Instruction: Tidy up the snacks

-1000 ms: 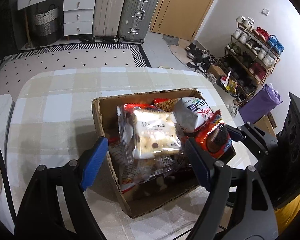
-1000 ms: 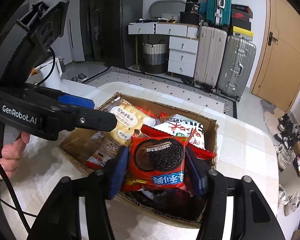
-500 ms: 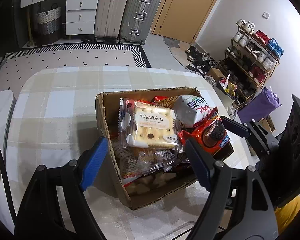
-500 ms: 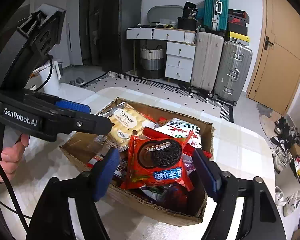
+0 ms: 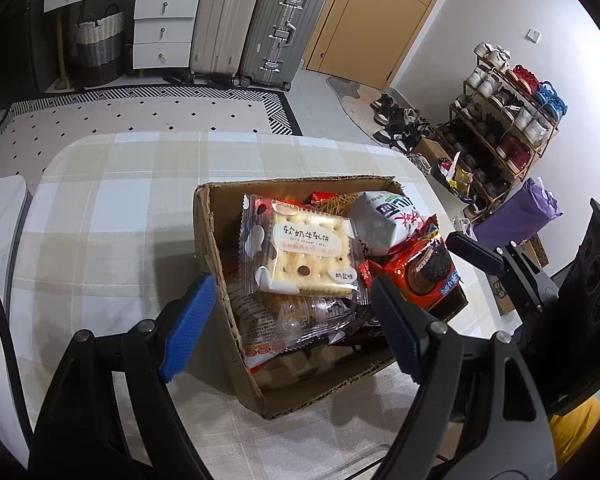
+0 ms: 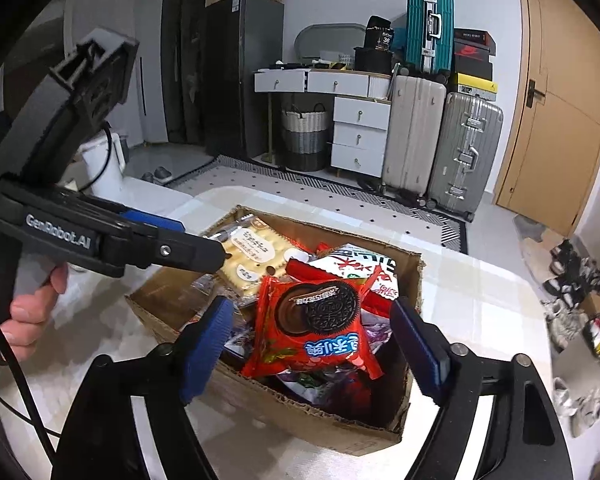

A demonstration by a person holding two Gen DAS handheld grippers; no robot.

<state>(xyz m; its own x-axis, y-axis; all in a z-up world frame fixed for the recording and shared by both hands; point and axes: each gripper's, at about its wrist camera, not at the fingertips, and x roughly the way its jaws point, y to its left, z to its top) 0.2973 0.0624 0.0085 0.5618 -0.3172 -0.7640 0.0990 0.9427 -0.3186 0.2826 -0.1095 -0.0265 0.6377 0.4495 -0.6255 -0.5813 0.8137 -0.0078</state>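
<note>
The right hand-held gripper [image 6: 314,344] is spreading its jaws, its blue pads clear of the red foil cookie packet [image 6: 314,326] lying between them atop the heap. The left hand-held gripper [image 5: 290,320] stands apart, empty, straddling the near wall of the brown cardboard box [image 5: 208,224] on the checked-cloth desk [image 5: 112,216]. Farther in lies a clear-wrapped pale cracker packet [image 5: 304,256].

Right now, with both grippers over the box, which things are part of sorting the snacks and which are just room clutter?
Part of the job:
- cardboard box
- red cookie packet, between the right gripper's opening jaws, not pinched
- cracker packet
- white snack bag
- left gripper, open

Just lying about:
- suitcases
- shoe rack
- laundry basket
- drawers
</note>
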